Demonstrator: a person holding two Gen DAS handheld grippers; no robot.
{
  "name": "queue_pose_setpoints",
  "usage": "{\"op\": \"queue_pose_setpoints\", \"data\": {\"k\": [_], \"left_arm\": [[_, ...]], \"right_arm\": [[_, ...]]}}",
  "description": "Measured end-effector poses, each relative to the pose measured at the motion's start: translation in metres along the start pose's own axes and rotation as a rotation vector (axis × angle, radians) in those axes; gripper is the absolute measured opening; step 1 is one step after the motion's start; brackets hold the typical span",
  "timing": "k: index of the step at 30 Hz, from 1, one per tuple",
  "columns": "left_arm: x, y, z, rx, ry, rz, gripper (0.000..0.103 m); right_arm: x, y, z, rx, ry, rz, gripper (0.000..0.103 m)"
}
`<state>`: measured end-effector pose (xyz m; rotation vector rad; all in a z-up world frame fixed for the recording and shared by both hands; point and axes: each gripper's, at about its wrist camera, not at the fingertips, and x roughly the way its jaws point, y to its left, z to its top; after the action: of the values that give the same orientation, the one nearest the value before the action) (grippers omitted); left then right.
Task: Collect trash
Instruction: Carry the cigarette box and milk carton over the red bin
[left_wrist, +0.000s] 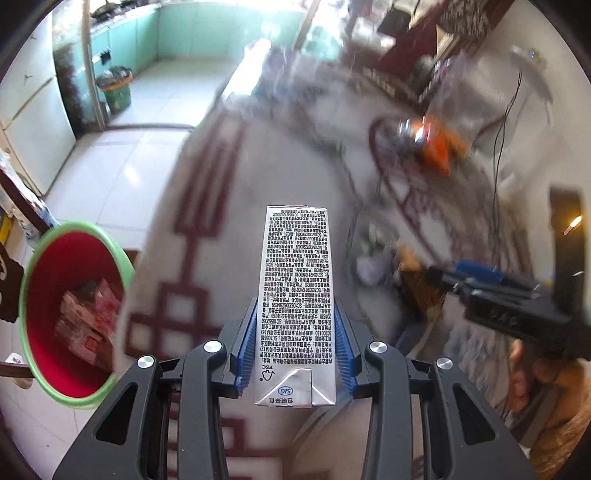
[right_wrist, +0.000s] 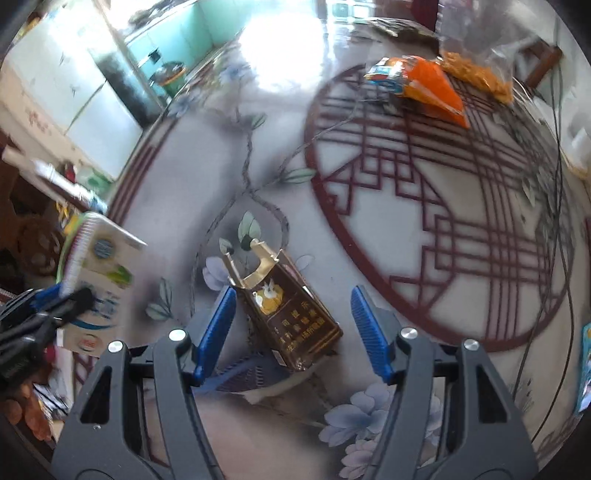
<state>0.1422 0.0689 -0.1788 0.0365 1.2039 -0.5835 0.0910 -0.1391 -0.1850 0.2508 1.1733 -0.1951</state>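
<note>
L gripper (left_wrist: 295, 343) clamped on carton (left_wrist: 295, 295) w/ both blue pads (left_wrist: 247, 343) pressed to its sides, carton sticking out lengthwise along the fingers, printed side up. Bin (left_wrist: 74, 310) sat low-left of it, red inside w/ green rim, already holding some wrappers; carton not over the rim yet, off to its right above the table (left_wrist: 207, 184).

R gripper (right_wrist: 291, 328) stood open, nothing gripped: cig box (right_wrist: 288, 314) lay on table betw. the pads w/ lid flipped open, near the left pad but prob. not touching; clear gap on the right side. Orange packet (right_wrist: 421, 86) and bag of yellow snacks (right_wrist: 476, 75) lay well apart at far side, still to collect.

Risks, as judged:
- Box lay skewed to the fingers; closing could catch a corner, spin it out or crush it.
- Open lid could snag a pad.
- Carton held near one end; a quick swing might let it slip or pivot.
- Release too early = carton on floor or rim, not in bin.
- Views blurred, both hands prob. moving; grippers close together, could clash.
</note>
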Motion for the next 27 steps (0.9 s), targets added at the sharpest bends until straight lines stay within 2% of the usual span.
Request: {"op": "queue_pose_setpoints", "data": {"k": [2,4,6,9,13,15,17,19,20,21,25,27], "left_arm": [[0.012,0.000,-0.002,-0.005,0.031,0.005,0.039],[0.014,0.000,-0.003,-0.016,0.034,0.018,0.057],[0.009,0.000,0.000,-0.027,0.009,0.025,0.066],[0.004,-0.003,0.007,-0.032,-0.016,0.033,0.068],[0.019,-0.011,0.012,-0.018,0.028,0.055,0.067],[0.016,-0.013,0.010,-0.037,0.033,0.041,0.067],[0.004,-0.016,0.010,-0.042,0.002,0.020,0.068],[0.005,-0.019,0.011,-0.013,-0.005,0.053,0.068],[0.010,-0.019,0.011,-0.005,0.013,0.067,0.067],[0.014,-0.018,0.010,-0.010,0.027,0.072,0.065],[0.017,-0.017,0.006,-0.015,0.029,0.072,0.038],[0.014,-0.016,0.005,-0.011,0.019,0.068,0.036]], "right_arm": [[0.005,0.008,-0.002,-0.053,0.011,-0.018,0.062],[0.007,0.013,-0.005,-0.097,0.020,-0.032,0.059],[0.007,0.013,-0.006,-0.104,0.022,-0.021,0.057],[0.010,0.007,-0.006,-0.087,0.031,-0.007,0.058],[0.024,0.010,-0.004,-0.103,0.068,-0.007,0.057],[0.024,0.010,-0.004,-0.103,0.070,0.000,0.057],[0.022,0.007,-0.004,-0.089,0.058,0.011,0.057],[0.026,0.004,-0.003,-0.076,0.065,0.013,0.057],[0.029,0.005,-0.003,-0.080,0.074,0.010,0.055],[0.031,0.006,-0.002,-0.086,0.079,0.010,0.046],[0.030,0.010,-0.002,-0.103,0.067,0.017,0.039],[0.024,0.012,-0.002,-0.091,0.050,0.024,0.038]]}}
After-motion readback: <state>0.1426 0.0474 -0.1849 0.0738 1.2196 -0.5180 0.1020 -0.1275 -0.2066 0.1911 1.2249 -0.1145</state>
